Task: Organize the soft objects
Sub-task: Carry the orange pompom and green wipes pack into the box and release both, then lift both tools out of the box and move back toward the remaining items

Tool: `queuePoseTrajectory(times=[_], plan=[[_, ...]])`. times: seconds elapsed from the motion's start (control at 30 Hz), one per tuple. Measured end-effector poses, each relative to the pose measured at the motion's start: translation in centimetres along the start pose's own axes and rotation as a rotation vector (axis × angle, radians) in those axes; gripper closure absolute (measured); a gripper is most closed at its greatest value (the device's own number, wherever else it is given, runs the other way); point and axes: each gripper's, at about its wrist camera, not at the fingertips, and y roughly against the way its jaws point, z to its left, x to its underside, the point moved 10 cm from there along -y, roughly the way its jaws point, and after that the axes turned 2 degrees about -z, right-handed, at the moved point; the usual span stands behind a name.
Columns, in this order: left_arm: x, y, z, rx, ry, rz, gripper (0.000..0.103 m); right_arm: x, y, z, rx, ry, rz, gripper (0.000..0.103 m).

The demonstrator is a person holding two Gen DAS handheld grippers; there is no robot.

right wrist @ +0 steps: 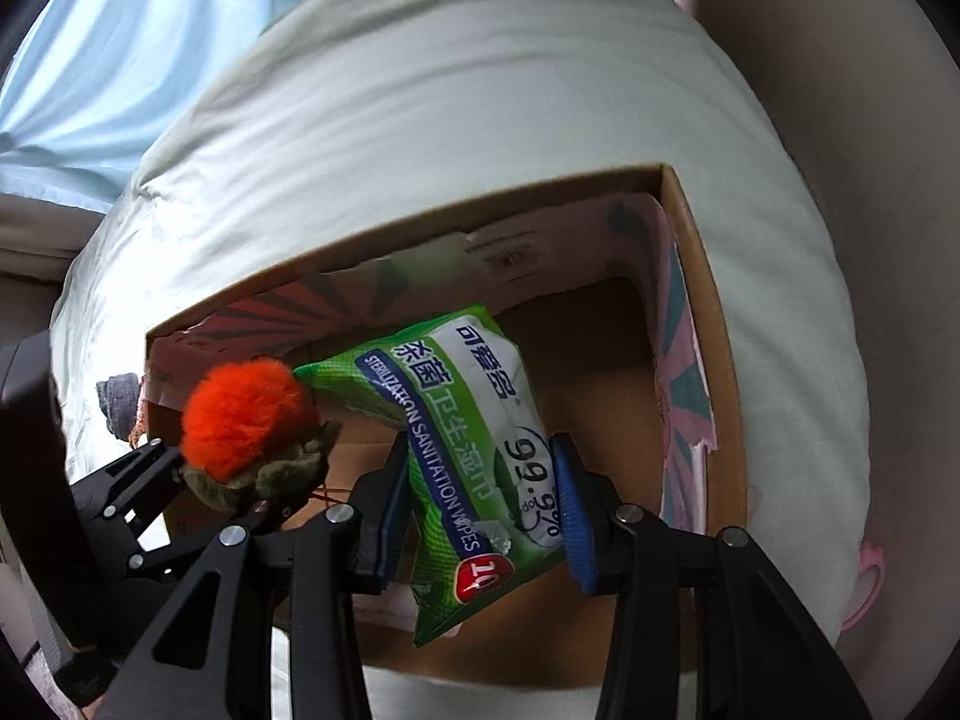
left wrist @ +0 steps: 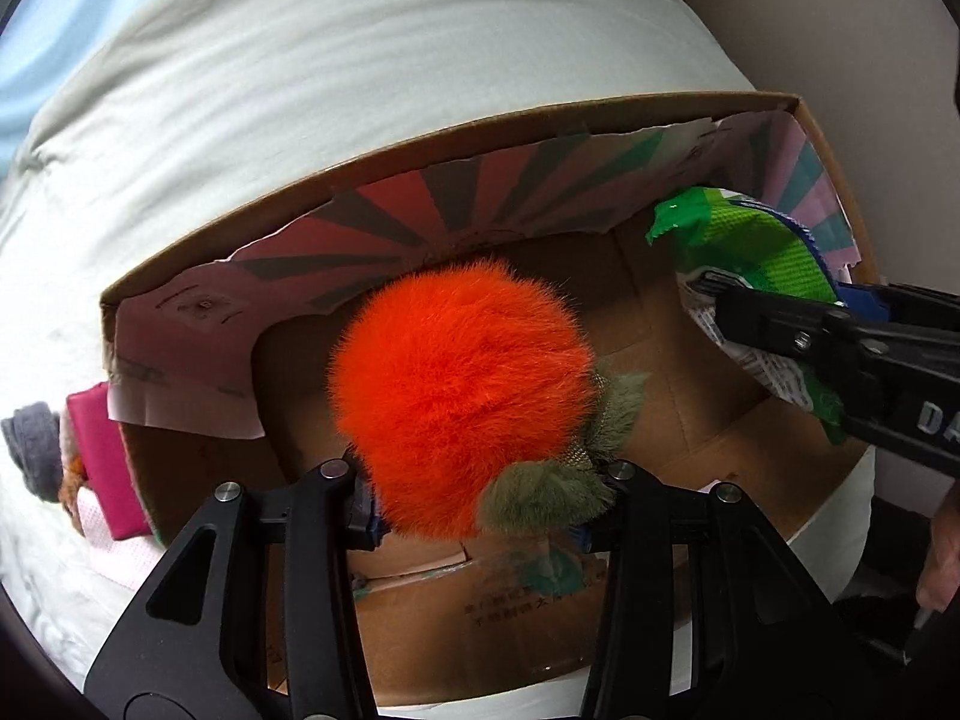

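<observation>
You're in the drop-off step: both tools are loaded and sit over the open cardboard box [left wrist: 456,138] on the bed [left wrist: 300,60].

Left tool [left wrist: 480,516] is clamped on the orange pom-pom [left wrist: 456,396], pinching it low down by its olive fuzzy leaves [left wrist: 540,501]; the ball hangs above the left half of the box floor.

Right tool [right wrist: 480,510] is clamped on the green wipes pack [right wrist: 474,450], fingers [right wrist: 570,510] on its two long sides, pack tilted and hanging over the box interior, not resting on the bottom as far as I can tell.

Next move, my guess: lower each item toward the floor, then spread the fingers. Keep the two tools apart, they're close, and watch the torn paper lining [left wrist: 420,204] along the walls.

Outside the box's left wall, a pink pouch [left wrist: 102,462] and a grey knit thing [left wrist: 33,450] lie on the bed, likely not yet sorted.
</observation>
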Motion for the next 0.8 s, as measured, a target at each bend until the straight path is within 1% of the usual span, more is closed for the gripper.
queuePoseTrajectory(times=[0.07, 0.1, 0.13, 0.17, 0.2, 0.23, 0.27, 0.3, 0.37, 0.43, 0.47, 0.57, 0.63, 0.73, 0.8], plan=[[0.1, 0.0, -0.2, 0.009, -0.001, 0.013, 0.054, -0.4, -0.6, -0.4, 0.001, -0.004, 0.003, 0.063], [-0.1, 0.2, -0.5, 0.003, -0.003, 0.012, 0.034, -0.7, -0.9, -0.6, -0.007, -0.014, 0.005, 0.062], [-0.1, 0.4, -0.3, -0.008, -0.002, 0.005, 0.002, -0.8, -1.1, -0.6, -0.014, -0.024, 0.009, 0.061], [-0.1, 0.6, -0.2, -0.014, 0.0, 0.002, 0.001, -0.9, -1.3, -0.6, -0.018, -0.034, 0.009, 0.056], [0.0, 0.8, 0.2, -0.014, 0.006, -0.013, 0.0, -1.0, -1.3, -0.6, -0.027, -0.04, 0.0, 0.049], [0.2, 1.1, 0.2, -0.009, 0.011, -0.008, 0.0, -1.1, -1.2, -0.2, -0.048, -0.041, -0.006, 0.043], [0.4, 1.2, 0.2, -0.007, 0.014, -0.004, 0.0, -1.2, -1.1, 0.5, -0.085, -0.033, -0.015, 0.029], [0.6, 1.4, 0.2, -0.007, 0.017, -0.002, 0.0, -1.2, -1.0, 1.1, -0.101, -0.018, -0.017, 0.016], [0.9, 1.8, 0.3, -0.023, 0.01, 0.003, 0.0, -1.0, -1.0, 1.8, -0.093, 0.018, -0.02, 0.004], [0.7, 1.9, 0.1, -0.032, 0.004, 0.003, 0.0, -1.0, -0.8, 1.9, -0.062, 0.042, -0.033, 0.002], [1.5, 2.5, 0.2, -0.034, 0.002, 0.0, 0.0, -1.1, -0.8, 1.9, -0.062, 0.041, -0.037, 0.002], [1.8, 3.5, -0.4, -0.042, -0.002, -0.011, 0.0, -1.0, -0.2, 1.3, -0.07, 0.004, -0.052, 0.002], [1.9, 4.5, -0.6, -0.047, -0.004, -0.024, 0.0, -0.4, 0.6, 0.1, -0.056, -0.009, -0.07, 0.002], [2.2, 5.5, -1.1, -0.044, -0.002, -0.041, 0.0, -0.5, 1.7, 0.4, -0.045, 0.004, -0.082, 0.002], [2.3, 7.1, -1.3, -0.04, -0.001, -0.062, 0.0, -0.5, 2.8, 0.7, -0.036, 0.019, -0.1, 0.002]])
